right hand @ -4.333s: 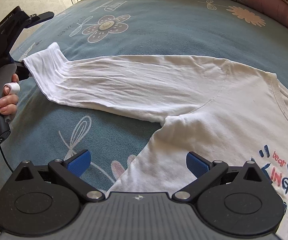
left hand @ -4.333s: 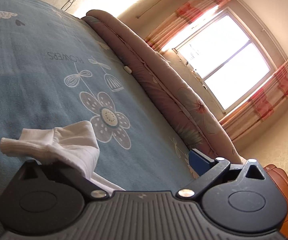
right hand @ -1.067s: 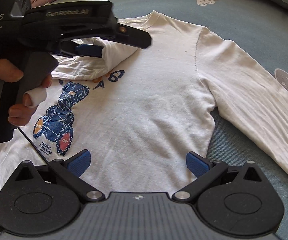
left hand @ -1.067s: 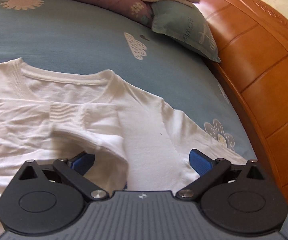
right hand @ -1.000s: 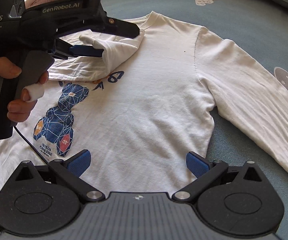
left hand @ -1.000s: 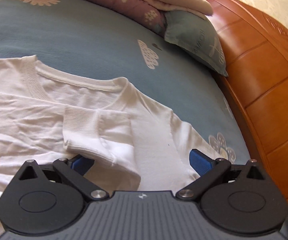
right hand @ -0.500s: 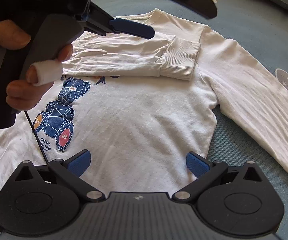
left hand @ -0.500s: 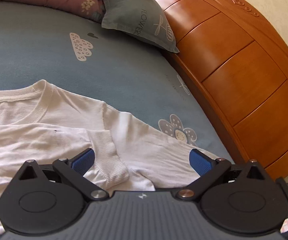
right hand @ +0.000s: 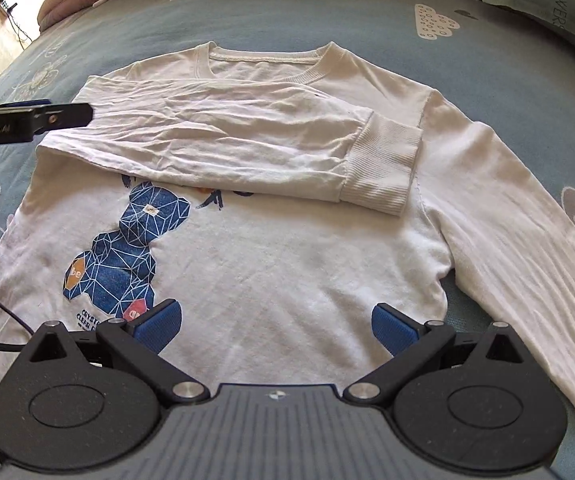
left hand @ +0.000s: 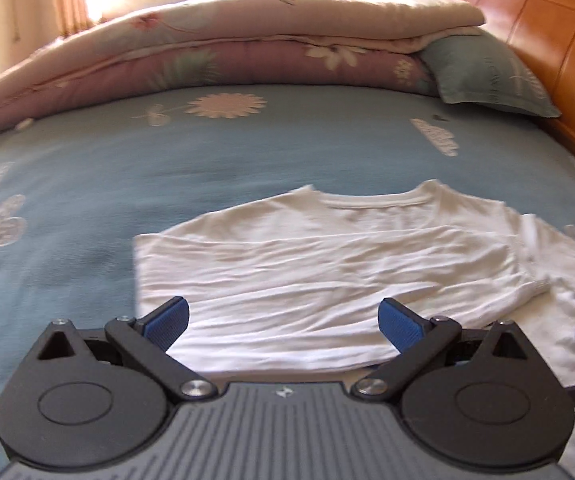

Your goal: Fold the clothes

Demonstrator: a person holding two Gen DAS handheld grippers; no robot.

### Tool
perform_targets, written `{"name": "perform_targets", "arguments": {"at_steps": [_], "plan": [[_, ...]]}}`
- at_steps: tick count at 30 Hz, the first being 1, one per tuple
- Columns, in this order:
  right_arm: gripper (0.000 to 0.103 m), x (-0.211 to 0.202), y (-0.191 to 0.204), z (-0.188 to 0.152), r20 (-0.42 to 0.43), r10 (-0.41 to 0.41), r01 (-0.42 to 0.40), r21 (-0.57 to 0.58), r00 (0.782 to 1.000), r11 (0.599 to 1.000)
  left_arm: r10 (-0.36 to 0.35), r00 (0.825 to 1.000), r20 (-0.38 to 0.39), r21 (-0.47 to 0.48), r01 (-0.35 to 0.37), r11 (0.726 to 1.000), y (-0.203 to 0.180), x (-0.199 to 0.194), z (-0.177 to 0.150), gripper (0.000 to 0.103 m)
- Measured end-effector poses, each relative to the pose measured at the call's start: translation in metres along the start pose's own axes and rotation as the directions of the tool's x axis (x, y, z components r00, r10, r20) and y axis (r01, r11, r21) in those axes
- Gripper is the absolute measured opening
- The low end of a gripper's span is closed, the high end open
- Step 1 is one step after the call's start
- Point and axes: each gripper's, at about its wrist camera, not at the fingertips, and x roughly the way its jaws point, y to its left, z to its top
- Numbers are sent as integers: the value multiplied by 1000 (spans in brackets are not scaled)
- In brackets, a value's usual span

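A blue bedsheet (left hand: 167,160) printed with flowers and clouds covers the bed. A folded floral quilt (left hand: 207,52) lies along its far edge, a grey-green pillow (left hand: 483,76) in the far right corner against the wooden headboard (left hand: 547,32).

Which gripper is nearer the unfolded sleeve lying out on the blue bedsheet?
Right. The right gripper hovers over the white shirt's hem beside the unfolded sleeve; the left gripper sits past the shirt's opposite side.

Sleeve (right hand: 247,140) now folded across shirt (right hand: 287,272) (released, lying flat).
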Motion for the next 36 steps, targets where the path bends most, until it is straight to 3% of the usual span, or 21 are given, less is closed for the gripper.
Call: {"name": "perform_targets", "arguments": {"at_steps": [3, 7, 14, 18, 22, 30, 36], "plan": [[103, 3, 11, 8, -1, -3, 3, -24, 1000, 1000, 116, 992, -42, -11, -116, 993, 22, 6, -15, 100], [103, 8, 28, 18, -12, -6, 5, -64, 1000, 998, 169, 980, -105, -14, -171, 985, 41, 30, -24, 100], [103, 8, 59, 28, -12, 8, -10, -124, 1000, 992, 186, 982, -39, -76, -188, 979, 63, 33, -21, 100], [103, 12, 69, 31, -22, 12, -15, -127, 1000, 992, 192, 981, -11, -59, -192, 980, 63, 29, -21, 101], [103, 15, 76, 32, -29, 21, -24, -125, 999, 992, 197, 978, -67, -14, -198, 980, 65, 38, -30, 101], [103, 16, 80, 31, -36, 17, -22, -146, 999, 989, 204, 971, -123, -105, -217, 970, 84, 23, -42, 101], [103, 17, 70, 32, -13, 31, -33, -120, 999, 992, -4, 1000, -26, -302, -4, 953, 106, -4, -24, 100]]}}
